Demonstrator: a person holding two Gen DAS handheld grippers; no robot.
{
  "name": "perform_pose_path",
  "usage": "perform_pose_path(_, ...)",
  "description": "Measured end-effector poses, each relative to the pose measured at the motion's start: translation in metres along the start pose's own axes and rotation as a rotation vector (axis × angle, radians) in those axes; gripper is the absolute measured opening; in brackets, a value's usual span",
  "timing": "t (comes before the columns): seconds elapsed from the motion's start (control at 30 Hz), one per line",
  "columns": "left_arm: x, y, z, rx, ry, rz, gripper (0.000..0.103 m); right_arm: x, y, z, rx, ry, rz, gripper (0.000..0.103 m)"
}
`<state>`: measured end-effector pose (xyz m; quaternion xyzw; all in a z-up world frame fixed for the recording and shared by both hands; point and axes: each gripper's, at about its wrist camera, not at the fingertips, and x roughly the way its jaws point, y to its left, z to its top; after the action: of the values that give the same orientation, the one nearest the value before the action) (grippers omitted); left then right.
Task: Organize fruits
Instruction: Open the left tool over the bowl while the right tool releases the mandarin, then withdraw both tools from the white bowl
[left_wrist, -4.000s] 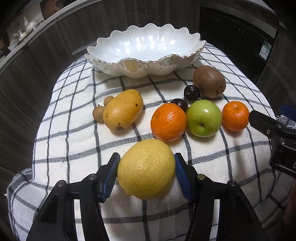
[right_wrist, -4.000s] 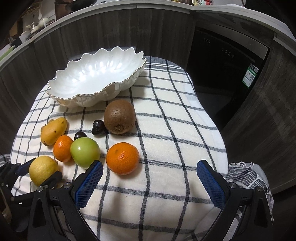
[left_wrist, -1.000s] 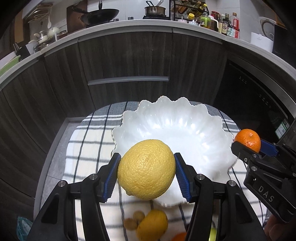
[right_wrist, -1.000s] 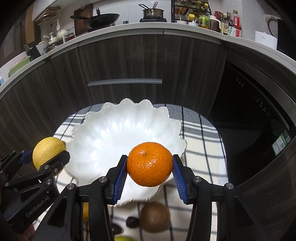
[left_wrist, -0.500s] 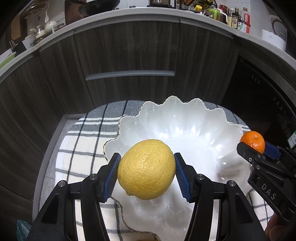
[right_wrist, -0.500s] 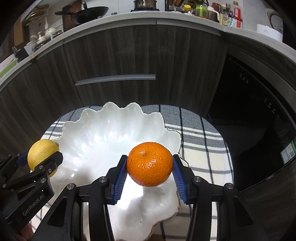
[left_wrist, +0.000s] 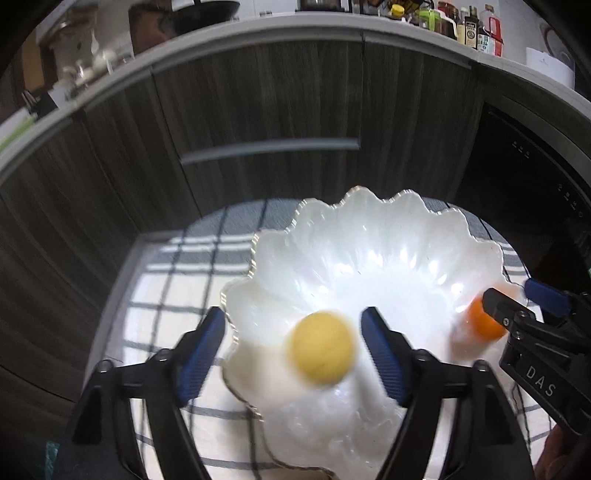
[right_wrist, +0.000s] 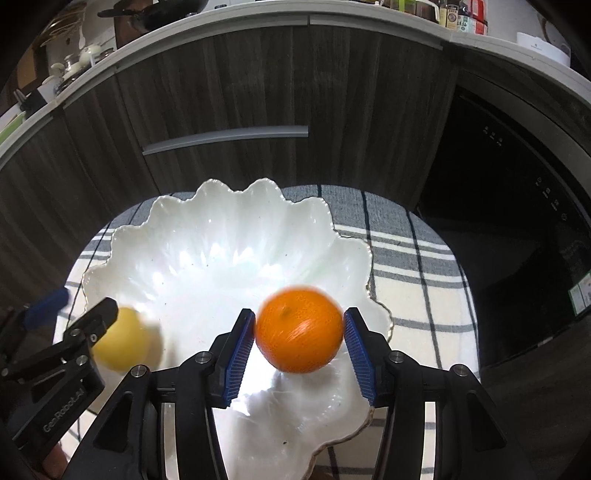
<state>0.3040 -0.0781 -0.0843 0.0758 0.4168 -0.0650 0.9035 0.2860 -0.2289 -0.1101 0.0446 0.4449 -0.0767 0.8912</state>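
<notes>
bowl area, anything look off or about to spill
Nothing spilled or damaged. The lemon and orange look smeared because both grippers' jaws have just been opening, releasing them over the white bowl. Left gripper stands clearly apart from the lemon.

one lemon (left_wrist: 323, 352), one orange (right_wrist: 299, 328) – one bowl (right_wrist: 207, 236)
</notes>
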Motion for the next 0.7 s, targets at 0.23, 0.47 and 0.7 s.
perform_pose_path(0.23,-0.025,0.004,0.008,0.008,-0.035,0.021,0.084,-0.026,-0.003,0.009,0.009,-0.062,-0.038,0.073)
perform_pose_path(0.47,-0.051,0.005,0.008,0.002,-0.076,0.025,0.086,-0.051,-0.003,0.008,0.007,-0.106,-0.040,0.074)
perform_pose_path(0.7,-0.082,0.009,0.004,-0.008,-0.118,0.024,0.086,-0.080,-0.002,0.003,0.011,-0.141,-0.025,0.074)
